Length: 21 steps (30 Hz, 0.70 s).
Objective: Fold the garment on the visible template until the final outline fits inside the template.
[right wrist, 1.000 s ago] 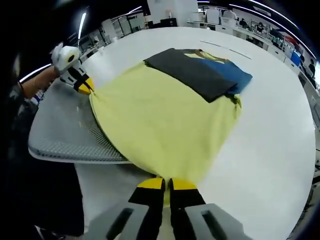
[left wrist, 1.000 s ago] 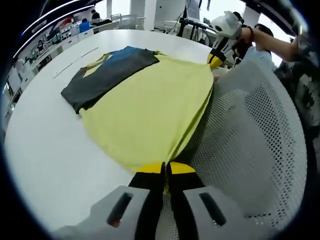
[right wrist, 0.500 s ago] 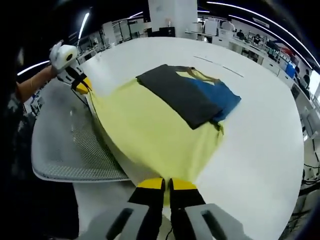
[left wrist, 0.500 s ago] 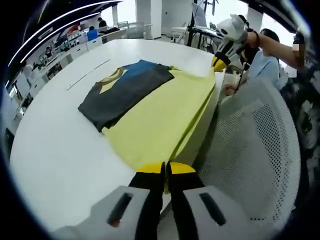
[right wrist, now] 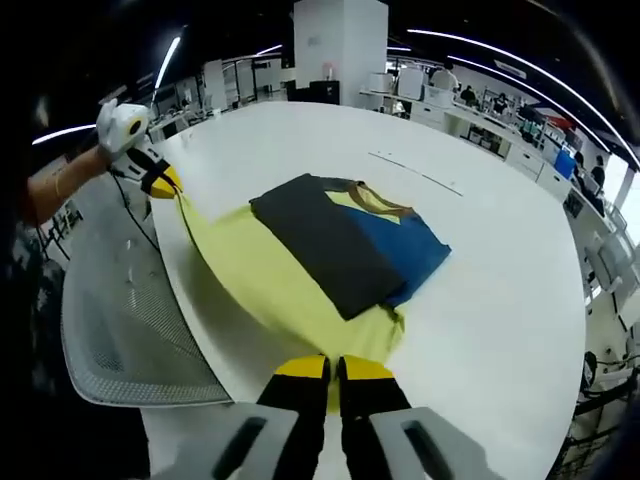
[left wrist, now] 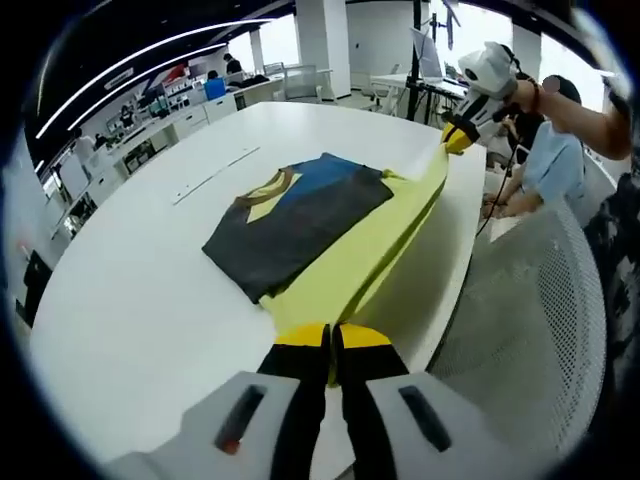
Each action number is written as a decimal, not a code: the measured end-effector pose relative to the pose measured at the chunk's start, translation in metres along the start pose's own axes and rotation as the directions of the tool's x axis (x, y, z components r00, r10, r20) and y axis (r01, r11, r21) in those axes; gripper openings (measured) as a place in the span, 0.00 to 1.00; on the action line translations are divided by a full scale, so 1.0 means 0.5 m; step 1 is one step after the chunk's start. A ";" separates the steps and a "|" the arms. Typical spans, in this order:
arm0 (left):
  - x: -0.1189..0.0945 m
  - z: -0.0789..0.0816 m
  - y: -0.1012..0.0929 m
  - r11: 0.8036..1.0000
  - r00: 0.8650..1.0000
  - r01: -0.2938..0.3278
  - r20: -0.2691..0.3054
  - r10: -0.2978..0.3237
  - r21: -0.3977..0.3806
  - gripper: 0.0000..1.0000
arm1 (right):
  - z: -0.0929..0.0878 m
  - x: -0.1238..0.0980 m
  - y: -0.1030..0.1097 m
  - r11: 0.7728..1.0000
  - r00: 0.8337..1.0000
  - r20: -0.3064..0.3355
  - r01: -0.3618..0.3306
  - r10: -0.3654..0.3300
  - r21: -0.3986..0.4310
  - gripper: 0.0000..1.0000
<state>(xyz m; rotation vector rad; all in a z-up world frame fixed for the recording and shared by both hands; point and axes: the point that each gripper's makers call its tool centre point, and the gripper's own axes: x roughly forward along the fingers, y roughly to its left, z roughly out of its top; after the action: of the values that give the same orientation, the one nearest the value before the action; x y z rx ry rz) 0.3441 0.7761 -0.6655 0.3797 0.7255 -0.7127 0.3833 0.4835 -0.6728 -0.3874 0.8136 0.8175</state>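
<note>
1. In the left gripper view, the left tool [left wrist: 330,338] sits at the near edge. Its two yellow-tipped jaws are pressed together on the near corner of the yellow garment [left wrist: 370,265].
2. In the right gripper view, the right tool [right wrist: 331,368] sits near too. Its jaws are pressed together on another corner of the same garment [right wrist: 255,280].
3. The garment is pulled tight between the two tools along the edge of the white surface [left wrist: 130,310].
4. A grey mesh chair [right wrist: 120,320] stands just beside the surface edge.
5. Farther in, a dark grey and blue piece [right wrist: 345,240] lies flat on top of the yellow cloth.
6. At the far right of the left gripper view, the right tool [left wrist: 458,135] grips the far corner.
7. At the far left of the right gripper view, the left tool [right wrist: 160,180] grips its corner.
</note>
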 end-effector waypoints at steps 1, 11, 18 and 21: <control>0.001 0.003 0.004 1.000 1.000 -0.003 0.001 0.003 -0.001 0.00 | 0.009 0.000 -0.006 1.000 1.000 0.008 0.007 -0.007 -0.002 0.00; 0.008 0.034 0.045 0.999 0.999 -0.047 0.022 0.046 0.012 0.00 | 0.056 0.007 -0.037 0.999 0.998 0.045 0.033 -0.032 -0.022 0.00; 0.016 0.065 0.081 0.995 0.995 -0.095 0.039 0.094 0.028 0.00 | 0.093 0.012 -0.064 0.998 0.995 0.078 0.059 -0.057 -0.026 0.00; 0.019 0.081 0.102 0.992 0.991 -0.120 0.054 0.119 0.026 0.00 | 0.107 0.012 -0.075 0.997 0.994 0.090 0.071 -0.067 -0.031 0.00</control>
<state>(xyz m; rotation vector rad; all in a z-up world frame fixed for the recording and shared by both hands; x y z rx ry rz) 0.4043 0.7855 -0.6401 0.4262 0.6380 -0.6182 0.4409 0.4940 -0.6428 -0.4048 0.7007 0.7796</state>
